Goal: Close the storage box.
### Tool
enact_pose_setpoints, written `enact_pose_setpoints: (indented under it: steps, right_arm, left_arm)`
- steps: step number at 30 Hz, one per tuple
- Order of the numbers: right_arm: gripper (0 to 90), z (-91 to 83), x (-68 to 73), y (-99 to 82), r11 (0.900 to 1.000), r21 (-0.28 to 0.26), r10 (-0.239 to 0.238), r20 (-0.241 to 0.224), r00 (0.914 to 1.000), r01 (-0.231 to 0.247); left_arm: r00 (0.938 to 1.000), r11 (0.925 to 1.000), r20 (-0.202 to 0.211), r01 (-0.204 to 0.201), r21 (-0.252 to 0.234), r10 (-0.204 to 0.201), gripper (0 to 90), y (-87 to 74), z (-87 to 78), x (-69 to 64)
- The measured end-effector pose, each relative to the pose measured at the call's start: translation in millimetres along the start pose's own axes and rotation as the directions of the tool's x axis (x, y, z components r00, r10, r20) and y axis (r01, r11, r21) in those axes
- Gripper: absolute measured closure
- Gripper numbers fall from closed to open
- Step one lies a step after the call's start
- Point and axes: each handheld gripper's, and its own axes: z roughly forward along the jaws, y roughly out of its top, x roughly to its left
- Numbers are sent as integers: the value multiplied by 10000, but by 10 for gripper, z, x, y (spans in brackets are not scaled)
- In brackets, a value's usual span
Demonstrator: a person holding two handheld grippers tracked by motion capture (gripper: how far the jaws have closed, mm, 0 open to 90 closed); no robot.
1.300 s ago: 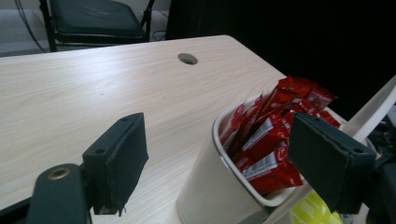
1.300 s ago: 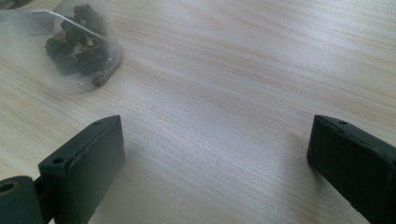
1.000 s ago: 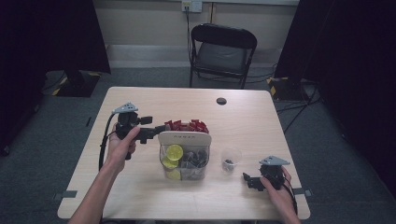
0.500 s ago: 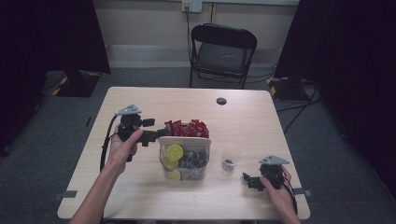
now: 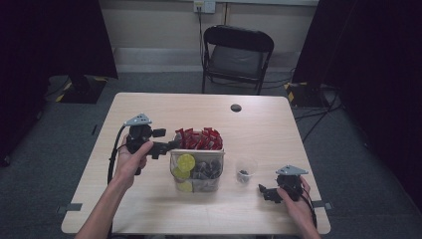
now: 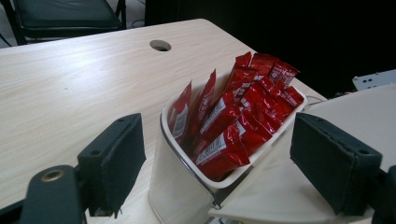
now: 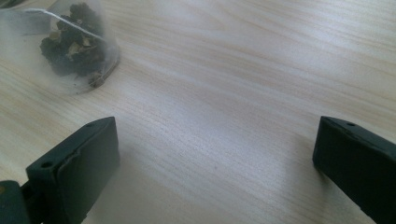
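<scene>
The red sauce packets point(image 5: 199, 139) are standing packed upright in the far compartment of the clear plastic organizer bin point(image 5: 197, 185), which is sitting near the middle of the wooden table point(image 5: 259, 129). In my left gripper view the packets point(image 6: 233, 123) are leaning together inside the bin's white-rimmed compartment point(image 6: 163, 121), right between my two black jaws. I am holding my left gripper point(image 5: 169, 146) at the bin's left far corner with its jaws spread wide, gripping nothing; whether a jaw is touching the rim I cannot tell. In the bin's nearer compartments, yellow round pieces point(image 5: 185, 163) are lying on the left side and dark packets point(image 5: 206, 170) on the right. Just to the right of the bin a small clear cup point(image 5: 245, 170) is standing on the table with something dark at its bottom. I am resting my right gripper point(image 5: 264, 191) low over the table near its front right edge, apart from the cup, with its jaws also spread wide and nothing between them but bare wood. In my right gripper view a translucent pyramid tea bag point(image 7: 77, 39) full of dark leaves is showing ahead and to the left of the jaws, blurred. A round cable hole point(image 5: 236, 107) is showing in the table's far part, and a black folding chair point(image 5: 238, 55) is standing beyond the table.
</scene>
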Motion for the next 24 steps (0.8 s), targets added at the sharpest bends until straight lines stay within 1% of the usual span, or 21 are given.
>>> enact_pose_setpoints:
  steps: [7, 8, 10, 14, 15, 20, 22, 24]
  right_arm:
    - [0, 0, 0, -1, 10000, -8, -6, 9, 10000, 6]
    - [0, -1, 1, -1, 10000, -7, 3, 18, 10000, -3]
    - [0, 0, 1, -1, 10000, -17, -2, 16, 10000, 2]
    - [0, -2, 2, -1, 10000, 2, 19, 9, 10000, -19]
    - [0, -1, 2, -1, 10000, -3, 18, 19, 10000, -18]
    - [0, -1, 2, -1, 10000, -5, 16, 18, 10000, -16]
    - [0, -2, 2, -1, 10000, 1, 21, 10, 10000, -21]
    - [0, 0, 1, -1, 10000, -16, 0, 15, 10000, 0]
  left_arm:
    - [9999, 9999, 52, -98, 82, 97, 175, -41, -12, -28]
    - [9999, 9998, 19, -167, 121, 167, 175, -49, -19, -27]
    - [9999, 9998, 50, -147, 140, 147, 174, -68, -24, -30]
    - [9998, 9997, -32, -182, 165, 182, 166, -91, -64, -30]
    - [9997, 9994, -26, -224, 257, 225, 165, -103, -69, -29]
    - [10000, 9991, 1, -44, 430, 44, 165, -171, -49, -23]
    - [10000, 9991, 67, 15, 427, -18, 165, -187, -32, -25]
    - [10000, 9986, 45, -26, 528, 23, 165, -203, -11, -25]
